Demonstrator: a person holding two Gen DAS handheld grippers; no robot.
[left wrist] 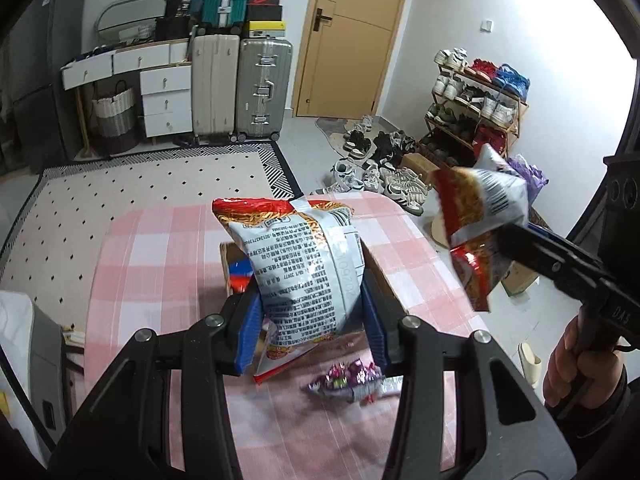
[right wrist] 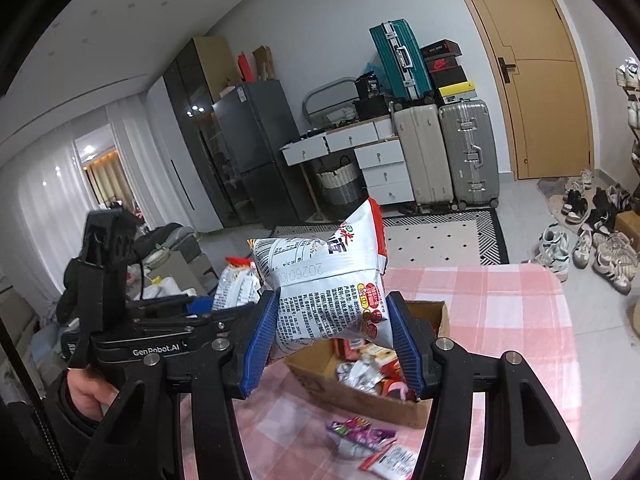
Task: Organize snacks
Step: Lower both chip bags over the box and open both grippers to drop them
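In the left wrist view my left gripper (left wrist: 310,300) is shut on a white and red noodle packet (left wrist: 304,264), held above an open cardboard box (left wrist: 380,276). To the right, my right gripper (left wrist: 506,242) is shut on a second noodle packet (left wrist: 480,208), lifted beside the table. The right wrist view shows that packet (right wrist: 332,292) pinched between the blue pads (right wrist: 262,332) of my right gripper (right wrist: 332,300), over the box (right wrist: 340,388), which holds several snack packets. The left gripper (right wrist: 230,314) with its packet (right wrist: 236,282) is at the left.
The box stands on a table with a pink checked cloth (left wrist: 160,260). A purple snack packet (left wrist: 348,380) lies on the cloth near me, with a small red and white packet (right wrist: 388,460) beside it. Shoes, a shoe rack (left wrist: 480,96) and suitcases (left wrist: 260,84) stand beyond.
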